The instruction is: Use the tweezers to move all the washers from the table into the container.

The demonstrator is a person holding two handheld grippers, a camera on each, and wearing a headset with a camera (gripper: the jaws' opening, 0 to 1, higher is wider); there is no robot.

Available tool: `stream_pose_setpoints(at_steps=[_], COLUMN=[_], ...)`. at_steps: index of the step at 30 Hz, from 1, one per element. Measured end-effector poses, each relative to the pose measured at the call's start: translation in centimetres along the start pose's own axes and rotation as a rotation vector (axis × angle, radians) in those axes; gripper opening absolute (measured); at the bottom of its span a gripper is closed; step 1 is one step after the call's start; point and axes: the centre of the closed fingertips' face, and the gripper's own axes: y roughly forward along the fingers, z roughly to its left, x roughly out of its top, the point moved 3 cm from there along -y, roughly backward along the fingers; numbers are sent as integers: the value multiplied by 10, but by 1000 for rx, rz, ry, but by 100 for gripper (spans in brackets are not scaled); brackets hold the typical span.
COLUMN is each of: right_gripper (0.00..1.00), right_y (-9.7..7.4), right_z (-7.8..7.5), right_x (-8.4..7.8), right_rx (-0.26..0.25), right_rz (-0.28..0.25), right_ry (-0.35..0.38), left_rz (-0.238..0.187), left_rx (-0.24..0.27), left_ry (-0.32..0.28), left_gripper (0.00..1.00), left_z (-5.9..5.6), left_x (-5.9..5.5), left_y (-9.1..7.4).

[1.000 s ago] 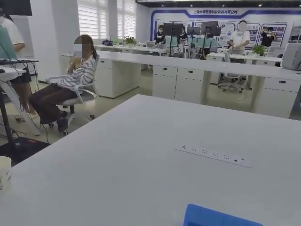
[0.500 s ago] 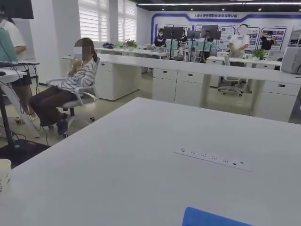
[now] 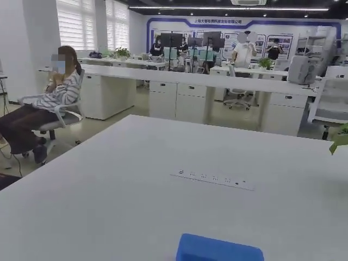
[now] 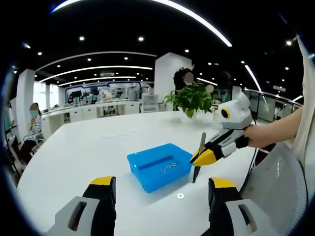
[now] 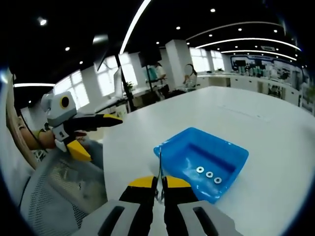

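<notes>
- The left gripper (image 4: 162,189) has its jaws wide apart. There is nothing in them.
- The blue container (image 4: 152,179) sits on the white table (image 4: 74,157). It is just ahead of the left jaws, in line with the gap between them.
- Three washers (image 4: 168,166) lie in a row inside the container.
- One more washer (image 4: 180,195) lies on the table just beside the container. It is in front of the same gap, closer to the right-hand jaw.
- The right gripper (image 5: 160,183) has its jaws squeezed almost together on the tweezers (image 5: 160,164). The tweezers stick straight out from between the jaws.
- In the right gripper view, the container is just ahead of these jaws, a little to their right. The tweezers' tips are near its closest edge.
- In the left gripper view, the tweezers' tips point down at the table, close to the lone washer.
</notes>
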Motion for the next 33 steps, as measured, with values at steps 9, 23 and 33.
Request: stream_pose_setpoints(at_steps=[9,23,33], right_gripper=[3,3,3], right_y=[-40,-44,-21], right_z=[-2,2,1], right_x=[-13,11,41], right_rx=[-66,-134,-222], right_rz=[-14,-108,-186], right_ry=[13,69,125], left_rz=[-36,-129,-101], left_rx=[39,76,52], left_ry=[-37,-125,-48], left_gripper=[78,78,80], left_z=[7,16,9], left_x=[5,17,14], left_y=[-4,-11,-9])
